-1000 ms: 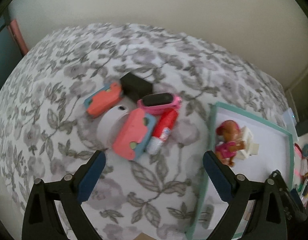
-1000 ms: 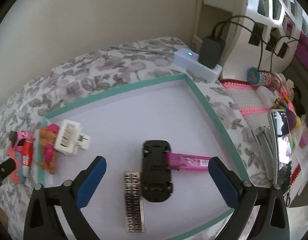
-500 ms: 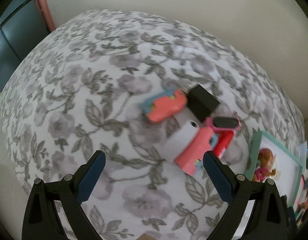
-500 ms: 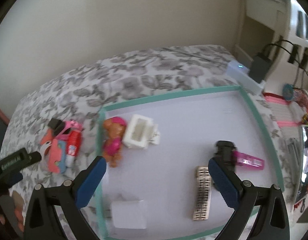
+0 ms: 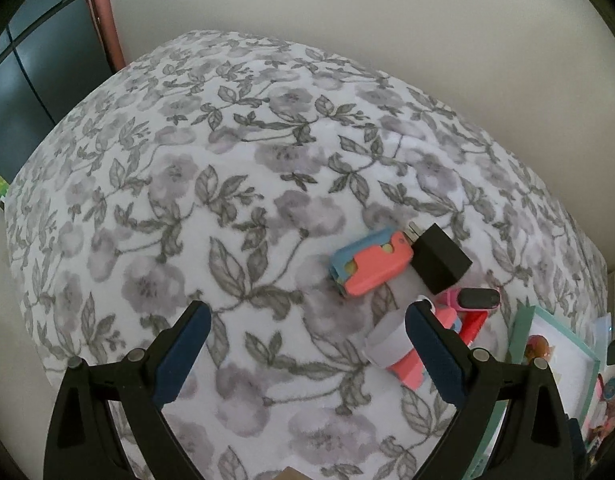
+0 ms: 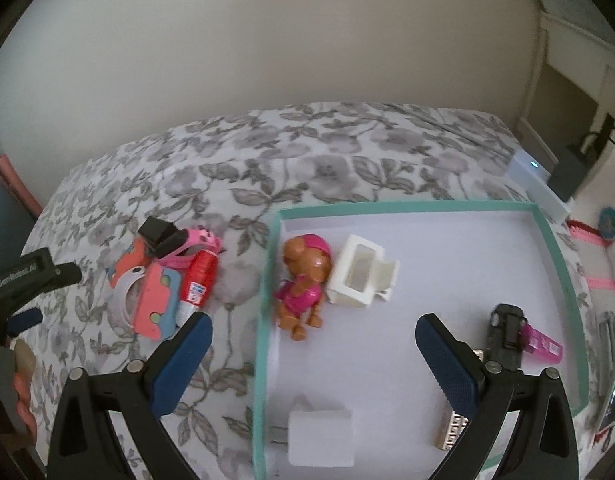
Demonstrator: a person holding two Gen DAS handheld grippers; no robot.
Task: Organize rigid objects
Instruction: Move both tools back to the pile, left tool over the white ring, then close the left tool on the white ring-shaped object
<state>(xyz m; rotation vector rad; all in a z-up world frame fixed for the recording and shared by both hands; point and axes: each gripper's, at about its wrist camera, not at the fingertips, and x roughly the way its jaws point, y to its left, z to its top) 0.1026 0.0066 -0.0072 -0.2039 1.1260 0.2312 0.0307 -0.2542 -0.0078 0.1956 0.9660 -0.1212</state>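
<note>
Step in hand, by judgement: fetching the next piece from the bed pile.

Left gripper (image 5: 303, 354): jaws wide apart, empty.
Right gripper (image 6: 313, 356): likewise, over the tray (image 6: 395, 207).
Tape roll (image 5: 387, 342): nearest, beside the right finger.
Coral case (image 5: 369, 266): long axis rising rightward.
Black adapter (image 5: 439, 258): farthest, prongs toward the case.
Next move: swing right, close on one piece.
</note>
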